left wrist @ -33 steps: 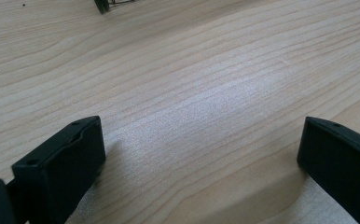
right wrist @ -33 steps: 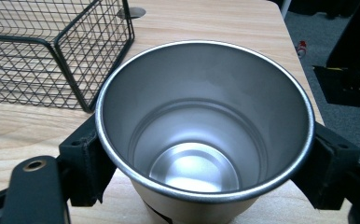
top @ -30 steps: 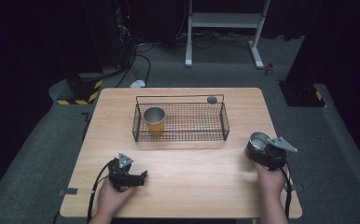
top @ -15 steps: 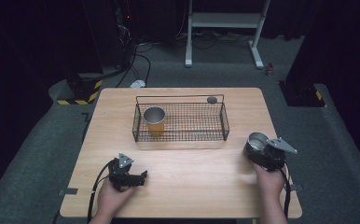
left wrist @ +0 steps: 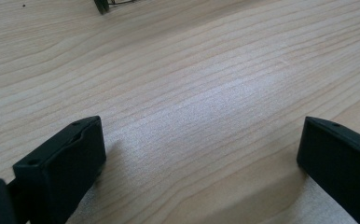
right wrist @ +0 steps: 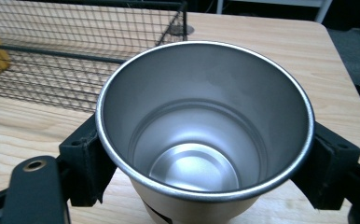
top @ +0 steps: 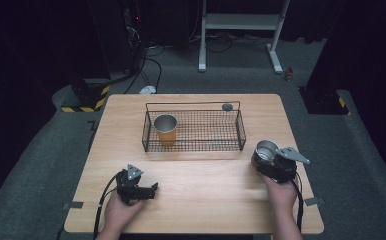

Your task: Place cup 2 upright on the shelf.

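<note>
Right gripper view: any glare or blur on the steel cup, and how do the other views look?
Right gripper view: the steel cup is sharp, with a bright reflection on its base. Left gripper view: soft sheen on the table, near jaws slightly blurred. High view: table lit, surroundings dark.

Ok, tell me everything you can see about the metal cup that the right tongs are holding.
The metal cup is a tapered steel tumbler, brushed silver inside with a rolled rim and a flat, shiny bottom. It is empty and upright, its mouth open upward. The right tongs clamp it from both sides just below the rim. It sits over the wooden table, right of the wire basket, outside it.
</note>
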`<state>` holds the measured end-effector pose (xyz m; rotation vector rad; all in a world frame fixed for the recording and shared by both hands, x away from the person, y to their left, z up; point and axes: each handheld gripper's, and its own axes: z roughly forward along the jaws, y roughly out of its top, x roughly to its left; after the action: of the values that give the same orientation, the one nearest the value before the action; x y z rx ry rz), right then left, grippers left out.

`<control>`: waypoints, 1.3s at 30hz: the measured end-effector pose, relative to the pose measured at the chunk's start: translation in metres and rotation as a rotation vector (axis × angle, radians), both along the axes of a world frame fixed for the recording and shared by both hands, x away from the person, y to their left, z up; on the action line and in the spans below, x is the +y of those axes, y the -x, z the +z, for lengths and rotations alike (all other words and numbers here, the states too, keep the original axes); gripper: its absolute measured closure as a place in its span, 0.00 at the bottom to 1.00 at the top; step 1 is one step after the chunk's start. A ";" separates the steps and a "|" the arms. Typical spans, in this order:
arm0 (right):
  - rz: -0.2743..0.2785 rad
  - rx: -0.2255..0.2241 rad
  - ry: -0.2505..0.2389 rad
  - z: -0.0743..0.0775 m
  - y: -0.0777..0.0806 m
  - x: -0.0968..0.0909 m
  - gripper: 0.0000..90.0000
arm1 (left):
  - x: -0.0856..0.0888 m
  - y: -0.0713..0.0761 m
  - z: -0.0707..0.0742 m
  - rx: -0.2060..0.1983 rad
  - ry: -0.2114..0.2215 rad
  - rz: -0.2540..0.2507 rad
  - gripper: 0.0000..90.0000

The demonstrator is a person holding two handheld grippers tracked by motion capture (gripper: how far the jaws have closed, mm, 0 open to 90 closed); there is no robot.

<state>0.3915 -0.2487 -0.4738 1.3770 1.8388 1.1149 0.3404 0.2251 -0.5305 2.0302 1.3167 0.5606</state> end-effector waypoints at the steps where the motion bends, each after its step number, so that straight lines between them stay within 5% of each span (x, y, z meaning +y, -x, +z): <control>1: 0.004 -0.003 -0.003 0.001 0.001 0.002 0.20 | 0.000 0.000 0.000 -0.001 0.000 -0.001 0.02; 15: 0.051 -0.030 0.006 0.014 0.015 0.028 0.20 | 0.001 0.001 0.001 0.002 -0.008 -0.010 0.02; 39: 0.054 -0.045 0.009 0.037 0.003 0.080 0.20 | 0.000 0.002 0.000 0.000 0.001 -0.009 0.03</control>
<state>0.3889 -0.1692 -0.4368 1.2935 1.8565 1.1537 0.3388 0.2254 -0.5301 2.0348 1.3069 0.5556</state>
